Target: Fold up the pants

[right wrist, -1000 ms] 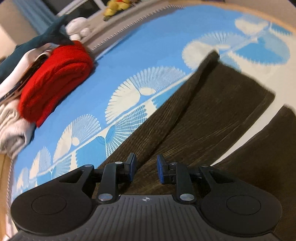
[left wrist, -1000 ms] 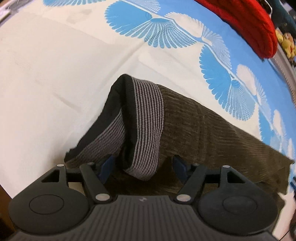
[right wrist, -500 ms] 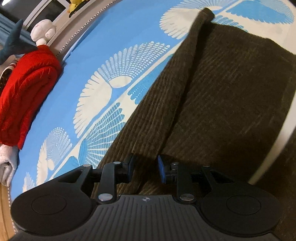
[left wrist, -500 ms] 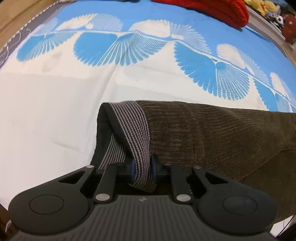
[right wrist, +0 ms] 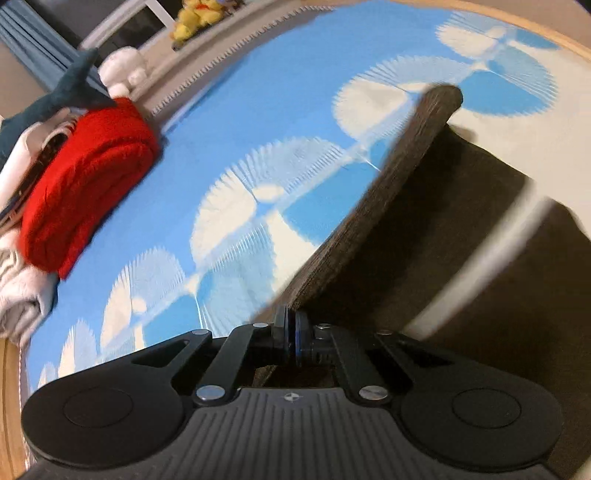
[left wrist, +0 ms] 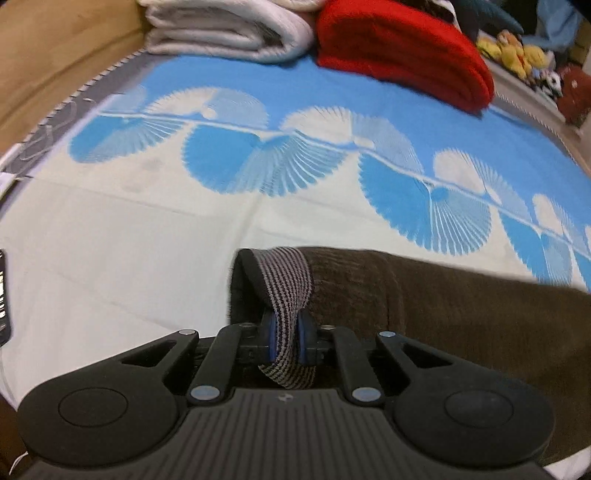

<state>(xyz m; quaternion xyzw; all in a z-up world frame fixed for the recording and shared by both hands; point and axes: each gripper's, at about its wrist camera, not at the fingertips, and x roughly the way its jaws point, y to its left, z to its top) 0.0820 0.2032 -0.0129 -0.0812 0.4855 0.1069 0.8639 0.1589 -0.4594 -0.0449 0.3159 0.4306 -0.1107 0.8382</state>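
On a bed covered with a blue and cream fan-patterned sheet (left wrist: 258,162), a pair of dark brown corduroy pants (left wrist: 461,306) lies spread across the near part, running from the middle of the left wrist view off to the right. Its striped grey elastic waistband (left wrist: 288,273) is turned up at the left end of the garment, and the left tongs (left wrist: 284,334) are pressed together on it, the blue pads pinching the striped band so that a flap of it hangs down between the fingers toward the camera.

Seen from the right wrist camera, the right tongs (right wrist: 291,328) are closed on an edge of the same pants (right wrist: 436,221), with only a thin sliver of brown cloth between the pads. From that grip a folded ridge of corduroy rises and runs away to the far right, ending in a rounded corner over the fan print. Nearer and to the right, a pale strip of sheet shows between two brown stretches of the garment; the picture is blurred there.

At the far side of the bed, a folded red knitted blanket (left wrist: 402,55) lies beside a folded white blanket (left wrist: 229,26) on its left. Yellow plush toys (left wrist: 513,55) sit on a ledge beyond, at the far right. A blue-grey shark plush (right wrist: 62,96) rests behind the red blanket in the right wrist view.
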